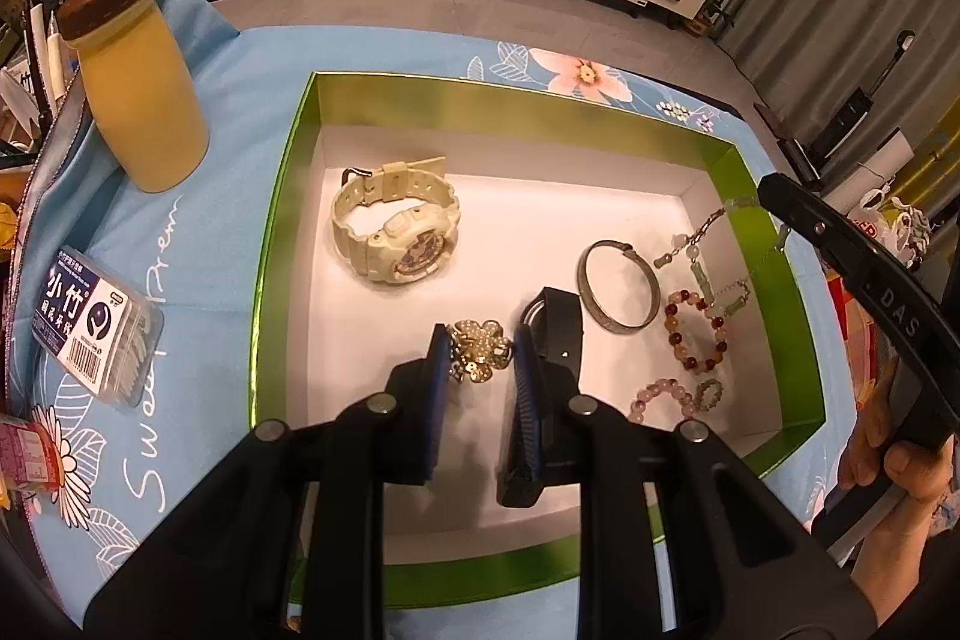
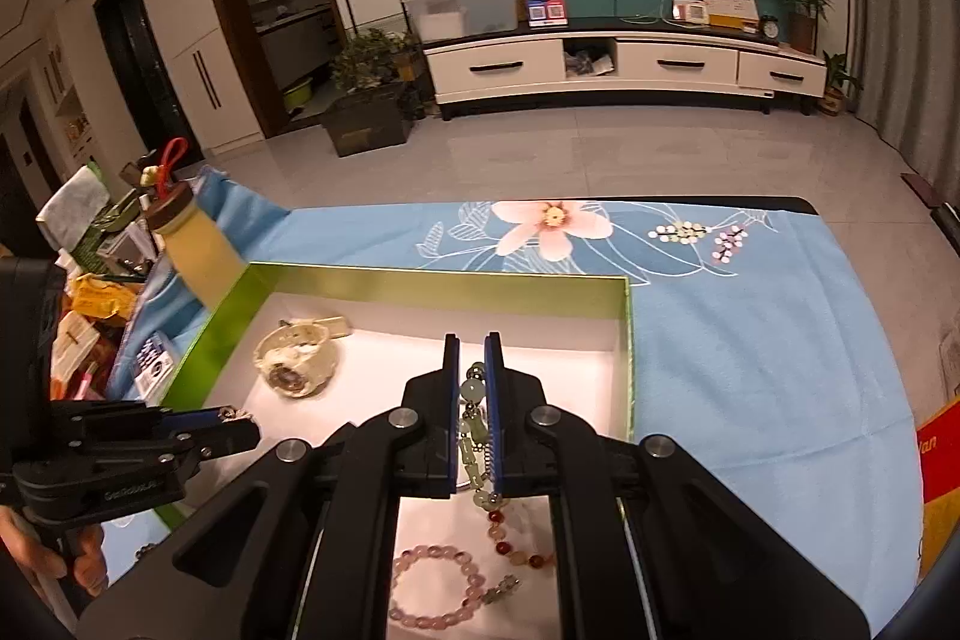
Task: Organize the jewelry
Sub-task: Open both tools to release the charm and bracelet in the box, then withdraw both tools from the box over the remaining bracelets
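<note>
A green box point(image 1: 282, 196) with a white floor holds the jewelry. In the left wrist view my left gripper point(image 1: 478, 355) is shut on a gold flower brooch point(image 1: 480, 358) low over the box floor. A cream watch point(image 1: 393, 232), a black band point(image 1: 555, 322), a silver bangle point(image 1: 618, 289), a red bead bracelet point(image 1: 696, 334) and a pink bead bracelet point(image 1: 660, 397) lie inside. My right gripper point(image 2: 472, 370) is shut on a jade chain bracelet point(image 2: 471, 394), which hangs over the box's right side point(image 1: 708, 268).
A yellow bottle point(image 1: 141, 100) with a brown lid stands left of the box on the blue flowered cloth point(image 1: 210, 250). A floss pick pack point(image 1: 96, 334) lies at the left. Clutter lines the table's left edge.
</note>
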Tool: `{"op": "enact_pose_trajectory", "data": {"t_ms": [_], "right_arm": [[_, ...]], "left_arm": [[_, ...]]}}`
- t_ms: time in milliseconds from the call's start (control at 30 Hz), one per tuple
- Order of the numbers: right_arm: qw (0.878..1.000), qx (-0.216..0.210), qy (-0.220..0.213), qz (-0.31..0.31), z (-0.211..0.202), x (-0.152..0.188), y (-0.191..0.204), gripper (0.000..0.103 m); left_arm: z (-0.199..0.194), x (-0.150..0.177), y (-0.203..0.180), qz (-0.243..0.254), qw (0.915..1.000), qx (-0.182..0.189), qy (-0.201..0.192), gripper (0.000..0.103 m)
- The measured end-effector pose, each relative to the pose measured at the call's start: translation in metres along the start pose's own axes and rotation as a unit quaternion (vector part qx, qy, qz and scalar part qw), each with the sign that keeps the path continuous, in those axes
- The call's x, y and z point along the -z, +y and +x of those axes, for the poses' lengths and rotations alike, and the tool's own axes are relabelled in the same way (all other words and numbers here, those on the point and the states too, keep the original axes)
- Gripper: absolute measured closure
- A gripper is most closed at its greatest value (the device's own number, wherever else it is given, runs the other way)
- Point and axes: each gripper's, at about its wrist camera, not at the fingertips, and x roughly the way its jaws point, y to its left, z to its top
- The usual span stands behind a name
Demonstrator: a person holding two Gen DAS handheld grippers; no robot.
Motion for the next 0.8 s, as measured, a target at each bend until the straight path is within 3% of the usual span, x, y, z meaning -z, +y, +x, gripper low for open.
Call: {"op": "enact_pose_trajectory", "data": {"t_ms": [133, 167, 233, 300, 367, 533, 800], "right_arm": [[1.000, 0.016, 0.002, 0.014, 0.007, -0.003, -0.008, 0.094], [1.000, 0.019, 0.003, 0.019, 0.007, -0.004, -0.010, 0.092], [0.999, 0.015, 0.000, 0.032, 0.005, -0.003, -0.015, 0.071], [0.999, 0.013, -0.008, 0.032, -0.002, 0.000, -0.015, 0.070], [0.999, 0.008, -0.013, 0.029, -0.009, 0.003, -0.015, 0.070], [0.999, -0.009, -0.022, 0.020, -0.035, 0.017, -0.013, 0.070], [0.998, -0.041, -0.048, 0.011, -0.094, 0.050, -0.004, 0.067]], "left_arm": [[0.001, -0.001, -0.002, 0.000, 1.0000, -0.003, 0.001, 0.080], [0.000, -0.002, -0.002, 0.000, 1.0000, -0.002, 0.001, 0.072], [-0.002, -0.002, -0.003, -0.003, 1.0000, 0.002, -0.002, 0.063], [-0.006, -0.001, -0.004, -0.002, 1.0000, 0.002, -0.006, 0.061], [-0.013, -0.001, -0.005, -0.007, 0.9998, 0.010, -0.014, 0.048], [-0.037, 0.008, -0.011, 0.003, 0.9992, 0.007, -0.038, 0.032], [-0.097, 0.039, 0.003, 0.002, 0.9966, -0.003, -0.082, 0.024]]}}
